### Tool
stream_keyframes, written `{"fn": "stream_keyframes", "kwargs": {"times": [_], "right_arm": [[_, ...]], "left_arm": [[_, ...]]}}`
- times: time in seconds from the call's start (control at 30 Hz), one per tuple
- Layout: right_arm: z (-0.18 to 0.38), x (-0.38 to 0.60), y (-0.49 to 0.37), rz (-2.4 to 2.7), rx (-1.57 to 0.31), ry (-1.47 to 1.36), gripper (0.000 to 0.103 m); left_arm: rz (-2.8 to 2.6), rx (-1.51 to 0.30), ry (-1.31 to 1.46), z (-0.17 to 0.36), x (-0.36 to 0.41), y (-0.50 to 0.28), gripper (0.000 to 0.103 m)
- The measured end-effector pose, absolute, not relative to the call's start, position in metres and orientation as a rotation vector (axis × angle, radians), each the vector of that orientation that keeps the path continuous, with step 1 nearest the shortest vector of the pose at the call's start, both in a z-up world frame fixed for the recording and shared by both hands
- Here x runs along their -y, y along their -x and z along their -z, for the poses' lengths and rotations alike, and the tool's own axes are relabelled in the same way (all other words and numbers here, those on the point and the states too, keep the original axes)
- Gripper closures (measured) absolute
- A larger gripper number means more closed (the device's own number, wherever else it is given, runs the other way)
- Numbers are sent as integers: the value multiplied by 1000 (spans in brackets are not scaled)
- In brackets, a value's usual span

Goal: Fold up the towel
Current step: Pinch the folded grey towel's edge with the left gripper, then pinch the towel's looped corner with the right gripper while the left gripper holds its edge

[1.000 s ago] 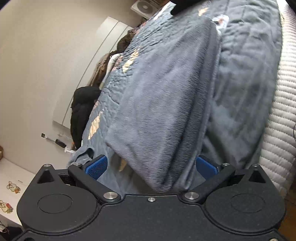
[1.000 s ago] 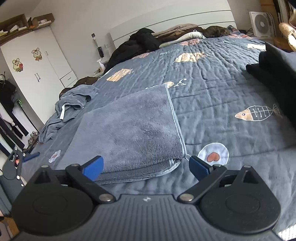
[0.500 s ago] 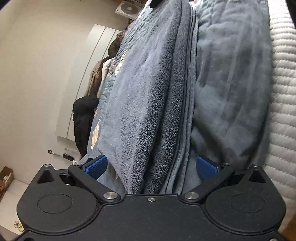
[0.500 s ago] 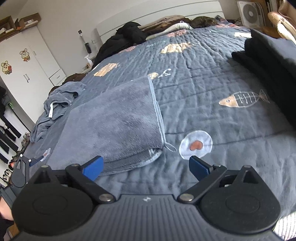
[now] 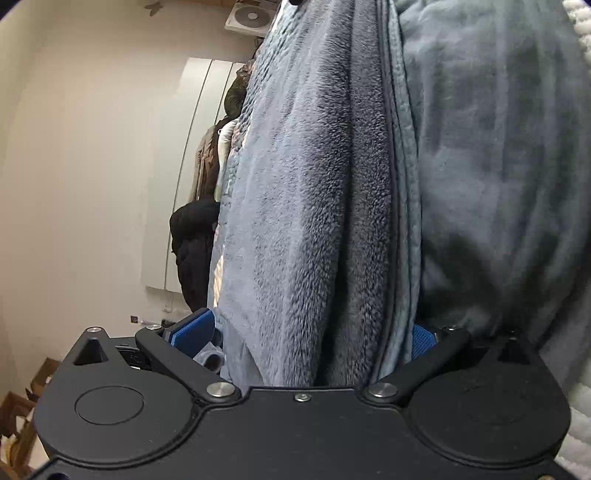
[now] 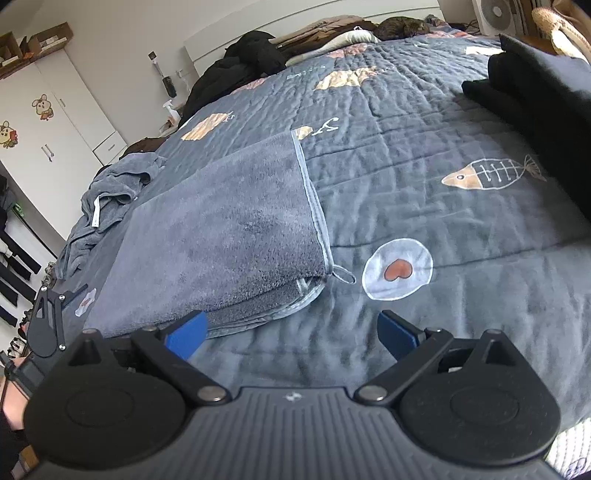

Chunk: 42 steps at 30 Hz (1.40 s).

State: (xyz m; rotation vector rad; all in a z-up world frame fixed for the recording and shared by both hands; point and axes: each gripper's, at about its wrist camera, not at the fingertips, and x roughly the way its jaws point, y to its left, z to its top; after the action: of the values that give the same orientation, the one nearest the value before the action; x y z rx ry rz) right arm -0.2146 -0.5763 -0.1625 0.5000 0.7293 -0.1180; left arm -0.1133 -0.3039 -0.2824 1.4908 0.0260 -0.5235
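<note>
A grey plush towel [image 6: 221, 236], folded into layers, lies flat on the blue quilted bedspread [image 6: 424, 155]. Its near right corner has a small hanging loop [image 6: 343, 275]. My right gripper [image 6: 291, 332] hovers open just in front of that corner, with only bedspread between its blue pads. In the left wrist view, which is rolled sideways, the towel's [image 5: 314, 221] layered edge fills the frame. My left gripper [image 5: 306, 334] is open, with the edge reaching in between its spread fingers. The left gripper's body [image 6: 46, 321] also shows at the towel's left end.
A crumpled grey towel [image 6: 107, 195] lies at the bed's left edge. Dark folded clothes [image 6: 535, 99] sit on the right and a black jacket [image 6: 251, 55] at the far end. A white wardrobe [image 6: 48, 122] stands to the left, and a fan [image 6: 495, 14] beyond the bed.
My left gripper has closed in on the towel's edge, which now sits between its open fingers. The right gripper has drifted slightly right, past the towel's corner.
</note>
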Motion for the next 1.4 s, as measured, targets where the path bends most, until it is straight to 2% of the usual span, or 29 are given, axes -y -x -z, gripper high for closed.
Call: {"fn": "stream_keyframes", "kwargs": {"times": [0.07,0.13,0.2,0.43,0.6,0.93,1.4], "right_arm": [[164,575,214,116,-733,-496,4],[165,577,213,120,-736,-493,4],[167,578,212,124,-739,-490,4],[175,586,206,118,-761,-545,4],[194,585,195,32,-769,-751,4],[246,590,175,9,-694,-1192,4],[259,593,141,144,-525,-1315,0]], "left_arm": [[530,-4,-1505,284,303,115,0],[550,-14,-1497,283,302,115,13],[577,-44,-1476,281,300,116,66],[587,-117,-1338,252,297,114,73],[607,-159,-1299,233,296,107,73],[618,-180,-1290,243,291,100,73],[620,-186,-1264,247,296,91,72]]}}
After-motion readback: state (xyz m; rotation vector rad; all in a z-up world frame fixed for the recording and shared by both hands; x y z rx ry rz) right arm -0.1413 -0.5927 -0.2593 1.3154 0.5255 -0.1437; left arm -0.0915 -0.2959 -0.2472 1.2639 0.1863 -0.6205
